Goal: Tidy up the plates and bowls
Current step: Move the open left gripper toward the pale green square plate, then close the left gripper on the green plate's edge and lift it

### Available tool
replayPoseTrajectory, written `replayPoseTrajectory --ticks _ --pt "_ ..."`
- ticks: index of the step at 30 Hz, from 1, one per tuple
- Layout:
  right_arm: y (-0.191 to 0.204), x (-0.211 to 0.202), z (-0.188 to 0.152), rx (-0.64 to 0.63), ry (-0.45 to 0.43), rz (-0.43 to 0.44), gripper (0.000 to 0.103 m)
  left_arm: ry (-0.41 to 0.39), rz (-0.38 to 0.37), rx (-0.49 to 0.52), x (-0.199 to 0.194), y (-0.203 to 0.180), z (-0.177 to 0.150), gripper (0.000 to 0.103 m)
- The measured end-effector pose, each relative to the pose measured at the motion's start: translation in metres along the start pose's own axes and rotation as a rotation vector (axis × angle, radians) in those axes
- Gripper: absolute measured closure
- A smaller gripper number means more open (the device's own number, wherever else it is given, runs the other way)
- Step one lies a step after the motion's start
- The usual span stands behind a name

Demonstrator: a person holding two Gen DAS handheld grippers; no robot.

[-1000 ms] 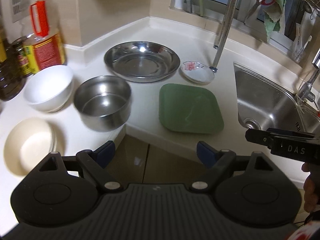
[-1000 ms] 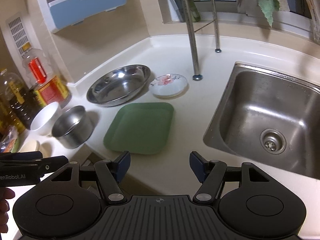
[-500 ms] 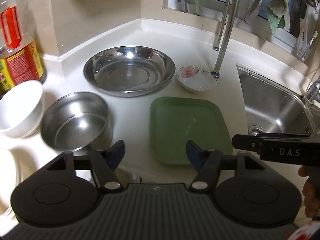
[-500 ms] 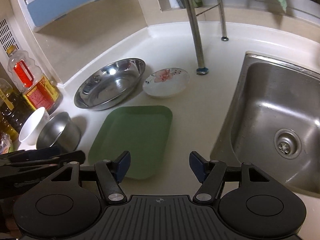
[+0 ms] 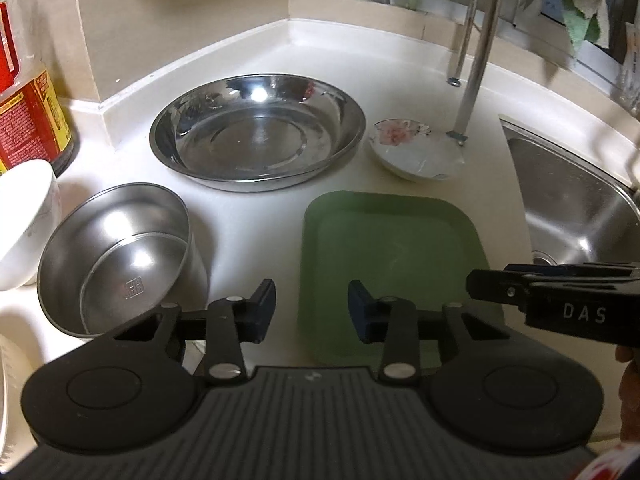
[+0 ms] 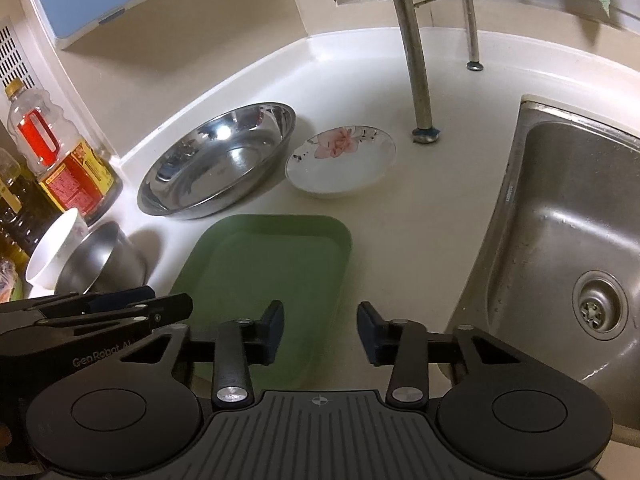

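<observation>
A pale kitchen surface (image 5: 256, 240) is wrapping around a corner, with a steel sink (image 6: 568, 248) set into it on the right. Two handheld grippers are hovering over the near edge, both empty.

The left gripper (image 5: 311, 306) is holding its blue-padded fingers spread apart, with nothing between them. It is hanging above the gap between a steel pot (image 5: 116, 260) and a green square plate (image 5: 384, 256). The right gripper (image 6: 320, 330) is also standing spread and empty, poised over the near right part of the green square plate (image 6: 260, 280), close to the sink's left rim. In the left wrist view, the right gripper is showing from the side at the right edge, over the plate's near right corner.

The dishes are sitting on the surface in loose rows. At the back, a wide steel basin (image 5: 258, 130) is resting near the corner wall. Just beside it on the right, a small white dish with a pink flower (image 6: 340, 162) is lying close to the foot of a metal pole (image 6: 416, 64). In front of these, the green plate is lying flat. To its left, the steel pot is standing upright, and a white bowl (image 5: 24, 220) is sitting just beside the pot, farther left. Behind the bowl, an oil bottle with a red and yellow label (image 6: 60, 160) is standing against the wall.
</observation>
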State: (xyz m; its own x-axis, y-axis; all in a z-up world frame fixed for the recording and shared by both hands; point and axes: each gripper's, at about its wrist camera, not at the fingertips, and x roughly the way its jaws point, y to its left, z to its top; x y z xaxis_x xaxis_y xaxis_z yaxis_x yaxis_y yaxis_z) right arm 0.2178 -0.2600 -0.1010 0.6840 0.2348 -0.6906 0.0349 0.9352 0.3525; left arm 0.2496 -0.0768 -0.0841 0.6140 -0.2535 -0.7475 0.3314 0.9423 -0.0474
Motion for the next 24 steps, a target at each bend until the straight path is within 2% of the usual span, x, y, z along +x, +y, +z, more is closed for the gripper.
replayPoseTrajectory --ticks 8,14,24 --pt "0.0 0.008 0.003 -0.019 0.013 0.009 0.08 0.014 0.018 -0.017 0.009 0.001 0.001 0.076" --pt "-0.002 0.009 0.004 -0.028 0.01 0.004 0.087 0.018 0.005 -0.025 0.012 0.001 -0.002 0.089" --pt "-0.009 0.004 0.008 -0.004 -0.009 0.035 0.095 0.005 0.017 -0.026 0.004 -0.004 -0.003 0.09"
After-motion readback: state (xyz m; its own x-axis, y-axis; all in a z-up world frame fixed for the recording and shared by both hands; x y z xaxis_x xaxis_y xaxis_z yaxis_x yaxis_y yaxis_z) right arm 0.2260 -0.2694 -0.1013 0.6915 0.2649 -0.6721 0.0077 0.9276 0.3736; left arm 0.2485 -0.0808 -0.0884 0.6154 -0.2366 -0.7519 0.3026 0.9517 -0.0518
